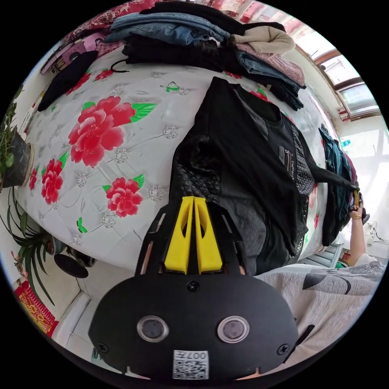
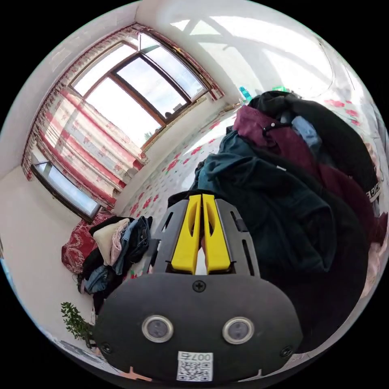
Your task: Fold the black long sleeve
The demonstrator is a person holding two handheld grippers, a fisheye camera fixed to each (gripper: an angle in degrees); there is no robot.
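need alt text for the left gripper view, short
A black long-sleeve top lies spread on a flower-print bed cover, its near edge at the closed yellow jaws of the left gripper. Folded clothes are stacked along the far edge, and a hand holds one sleeve stretched out.

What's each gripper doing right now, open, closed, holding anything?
Left gripper: closed, jaws together at the black long sleeve's edge; a grip cannot be told.
Right gripper: closed on a black sleeve end.
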